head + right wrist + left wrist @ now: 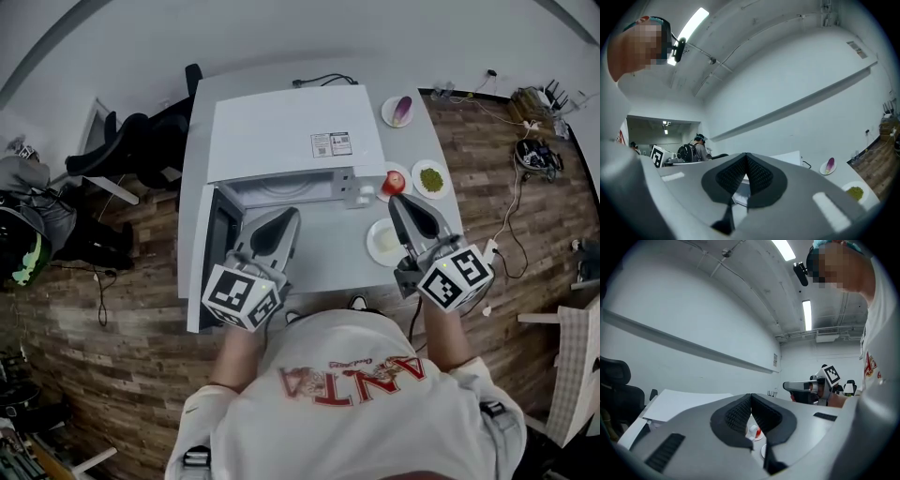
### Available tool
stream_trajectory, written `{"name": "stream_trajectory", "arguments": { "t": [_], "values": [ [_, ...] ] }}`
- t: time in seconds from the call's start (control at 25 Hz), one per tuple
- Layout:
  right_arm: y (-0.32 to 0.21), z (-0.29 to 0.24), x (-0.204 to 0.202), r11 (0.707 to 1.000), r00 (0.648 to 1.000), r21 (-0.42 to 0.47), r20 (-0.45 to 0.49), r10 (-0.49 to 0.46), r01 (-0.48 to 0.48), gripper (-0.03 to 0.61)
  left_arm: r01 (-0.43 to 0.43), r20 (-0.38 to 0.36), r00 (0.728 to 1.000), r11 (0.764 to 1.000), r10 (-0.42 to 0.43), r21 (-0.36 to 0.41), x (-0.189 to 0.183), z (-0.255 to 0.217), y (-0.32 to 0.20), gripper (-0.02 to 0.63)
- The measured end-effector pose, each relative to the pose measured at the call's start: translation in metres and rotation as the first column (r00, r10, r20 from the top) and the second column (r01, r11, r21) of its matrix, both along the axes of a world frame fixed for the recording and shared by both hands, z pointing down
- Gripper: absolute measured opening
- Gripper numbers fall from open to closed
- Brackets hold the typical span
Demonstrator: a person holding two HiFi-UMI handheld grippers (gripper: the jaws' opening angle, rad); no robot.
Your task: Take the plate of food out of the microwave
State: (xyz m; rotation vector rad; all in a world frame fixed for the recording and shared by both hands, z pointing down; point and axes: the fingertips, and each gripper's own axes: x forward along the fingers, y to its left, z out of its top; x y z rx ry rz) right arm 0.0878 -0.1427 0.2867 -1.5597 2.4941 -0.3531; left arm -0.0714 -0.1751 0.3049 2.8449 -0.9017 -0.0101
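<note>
Head view is taken from above the person, steeply down onto the white bench (333, 258) and microwave (291, 131). Left gripper view is run level along the left tongs (751, 398), low over the bench, with the right tongs (787, 386) caught. Right gripper view is aimed level too. The purple-vegetable plate (828, 166) is shared with head view.

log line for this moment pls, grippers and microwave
left hand-held gripper: shut, empty | right hand-held gripper: shut, empty | microwave: door open | near plate: on table, front-right of microwave
</note>
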Motion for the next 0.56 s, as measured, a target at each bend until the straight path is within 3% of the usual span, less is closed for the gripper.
{"name": "stream_trajectory", "arguments": {
  "t": [0.16,0.56],
  "values": [
    [-0.0018,-0.0020,0.0007,1.000,0.998,-0.011,0.069,-0.012,0.012,0.002,-0.008,-0.004,1.000,1.000,0.008,-0.002,0.0007,-0.0016,-0.0016,0.009],
    [-0.0014,0.0031,0.0057,0.999,0.998,-0.032,0.061,0.012,-0.010,0.002,-0.023,-0.009,1.000,1.000,0.023,-0.008,0.0069,-0.0015,-0.0011,0.009]
  ]
}}
